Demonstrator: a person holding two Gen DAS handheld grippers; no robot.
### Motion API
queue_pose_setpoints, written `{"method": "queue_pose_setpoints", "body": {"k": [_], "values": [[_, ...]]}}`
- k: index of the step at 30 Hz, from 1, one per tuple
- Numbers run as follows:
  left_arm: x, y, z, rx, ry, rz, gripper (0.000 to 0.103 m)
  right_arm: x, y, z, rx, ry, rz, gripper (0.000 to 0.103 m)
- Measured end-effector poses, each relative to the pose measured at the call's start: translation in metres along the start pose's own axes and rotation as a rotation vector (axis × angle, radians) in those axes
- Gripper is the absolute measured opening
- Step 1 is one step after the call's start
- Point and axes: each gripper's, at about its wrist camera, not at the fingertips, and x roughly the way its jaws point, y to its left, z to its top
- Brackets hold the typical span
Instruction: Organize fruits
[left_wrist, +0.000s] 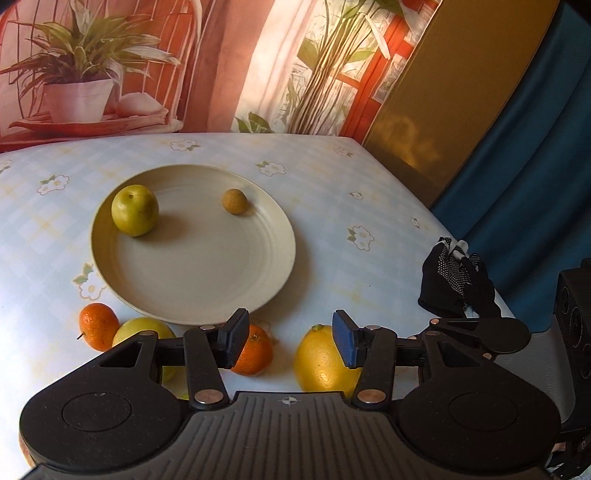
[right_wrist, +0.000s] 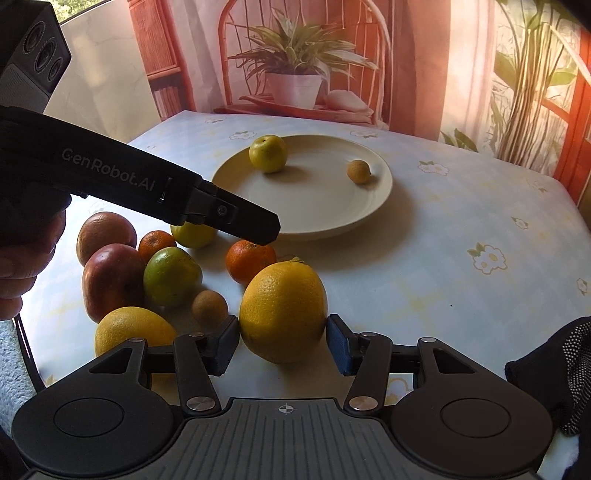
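Note:
A cream plate (left_wrist: 203, 266) (right_wrist: 314, 206) holds a green apple (left_wrist: 135, 210) (right_wrist: 267, 153) and a small brown fruit (left_wrist: 234, 201) (right_wrist: 358, 171). My left gripper (left_wrist: 290, 343) (right_wrist: 266, 229) is open and hovers just above a tangerine (left_wrist: 256, 350) (right_wrist: 247, 264) near the plate's front rim, with only bare tablecloth between its pads. My right gripper (right_wrist: 282, 343) is open. Its pads flank the near side of a large yellow citrus (right_wrist: 282, 310) (left_wrist: 317, 362), which rests on the table.
A heap of fruit lies left of the citrus: two red apples (right_wrist: 110, 280), a green-orange fruit (right_wrist: 171, 277), another yellow citrus (right_wrist: 129, 328), a second tangerine (right_wrist: 157, 242) (left_wrist: 98, 325) and a small brown fruit (right_wrist: 209, 306). A black dotted glove (left_wrist: 458, 284) lies at the table's right edge.

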Motion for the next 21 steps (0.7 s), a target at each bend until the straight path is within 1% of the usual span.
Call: {"method": "queue_pose_setpoints", "body": {"k": [2,6,10,16,21], "values": [[0.007,0.000,-0.001,-0.014,0.024,-0.035,0.051,-0.001,0.000,-0.002,0.002,-0.005,-0.001,0.048],[0.020,0.001,-0.005,-0.039,0.059,-0.074,0.051,-0.003,-0.001,-0.004,0.021,-0.015,-0.002,0.048],[0.030,0.004,-0.007,-0.066,0.087,-0.124,0.048,-0.004,-0.002,-0.007,0.023,-0.031,0.003,0.048],[0.034,0.004,-0.010,-0.049,0.098,-0.160,0.044,-0.005,-0.004,-0.008,0.028,-0.037,0.010,0.048],[0.036,0.006,-0.009,-0.054,0.097,-0.186,0.044,-0.007,-0.008,-0.010,0.045,-0.038,0.026,0.048]]}}
